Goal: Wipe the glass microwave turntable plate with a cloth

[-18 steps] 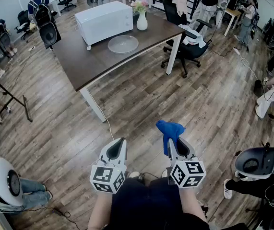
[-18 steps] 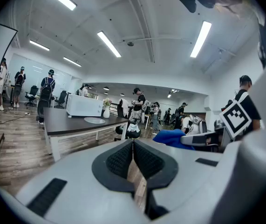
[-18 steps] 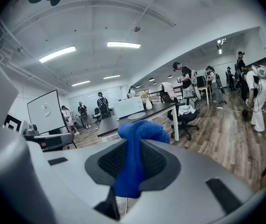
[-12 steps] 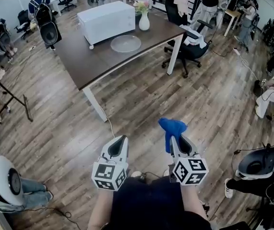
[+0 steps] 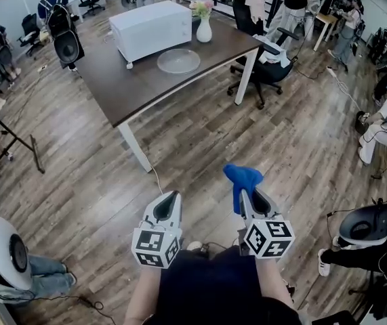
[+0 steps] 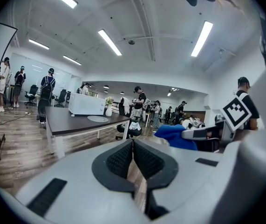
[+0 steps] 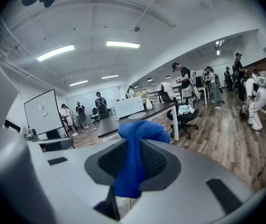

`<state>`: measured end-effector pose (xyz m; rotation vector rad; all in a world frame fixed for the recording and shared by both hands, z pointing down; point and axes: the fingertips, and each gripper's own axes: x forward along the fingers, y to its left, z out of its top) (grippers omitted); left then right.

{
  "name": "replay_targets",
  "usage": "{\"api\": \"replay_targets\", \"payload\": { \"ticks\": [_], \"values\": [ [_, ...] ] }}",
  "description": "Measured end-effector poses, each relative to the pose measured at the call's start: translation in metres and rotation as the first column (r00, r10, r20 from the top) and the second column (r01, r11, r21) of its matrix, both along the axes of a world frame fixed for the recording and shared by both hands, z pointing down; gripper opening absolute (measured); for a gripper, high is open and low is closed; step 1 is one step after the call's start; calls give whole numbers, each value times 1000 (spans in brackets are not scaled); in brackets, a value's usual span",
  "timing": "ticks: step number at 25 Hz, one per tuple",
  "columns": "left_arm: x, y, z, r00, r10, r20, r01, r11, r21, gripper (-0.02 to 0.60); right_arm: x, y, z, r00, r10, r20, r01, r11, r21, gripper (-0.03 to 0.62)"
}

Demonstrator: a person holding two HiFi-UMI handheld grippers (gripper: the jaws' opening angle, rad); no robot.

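Note:
The clear glass turntable plate [image 5: 178, 61] lies on a dark brown table [image 5: 122, 87], in front of a white microwave [image 5: 150, 30]; the plate [image 6: 98, 118] shows small and far in the left gripper view. My right gripper [image 5: 248, 196] is shut on a blue cloth [image 5: 242, 177], which bunches above the jaws [image 7: 135, 146]. My left gripper [image 5: 169, 202] is shut with nothing between its pads [image 6: 133, 158]. Both grippers hang low over the wooden floor, well short of the table.
A white vase with flowers [image 5: 204, 27] stands at the table's far corner. A black office chair [image 5: 268, 66] sits right of the table. A tripod stand [image 5: 10, 135] is at the left. Several people stand or sit around the room's edges.
The view has shifted slightly toward the table; both grippers kept their hold and pose, moving a little forward with me.

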<state>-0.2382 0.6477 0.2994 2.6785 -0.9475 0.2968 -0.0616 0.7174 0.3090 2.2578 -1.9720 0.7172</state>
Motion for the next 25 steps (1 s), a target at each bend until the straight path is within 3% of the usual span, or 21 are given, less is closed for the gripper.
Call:
{"api": "replay_targets", "payload": {
  "ticks": [4, 11, 18, 25],
  "values": [
    [-6, -3, 1, 1000, 29, 9, -30, 1000, 2, 9, -12, 0, 1, 1000, 8, 4, -8, 1000, -6, 72],
    [-9, -14, 6, 1000, 14, 9, -14, 1000, -12, 9, -14, -12, 4, 1000, 7, 23, -7, 1000, -18, 73],
    [-7, -49, 9, 999, -28, 15, 29, 999, -15, 9, -15, -59, 13, 998, -44, 44, 45, 999, -25, 73],
    [23, -109, 11, 998, -54, 22, 54, 998, -10, 9, 18, -120, 19, 996, -68, 51, 70, 997, -26, 72]
  ]
}}
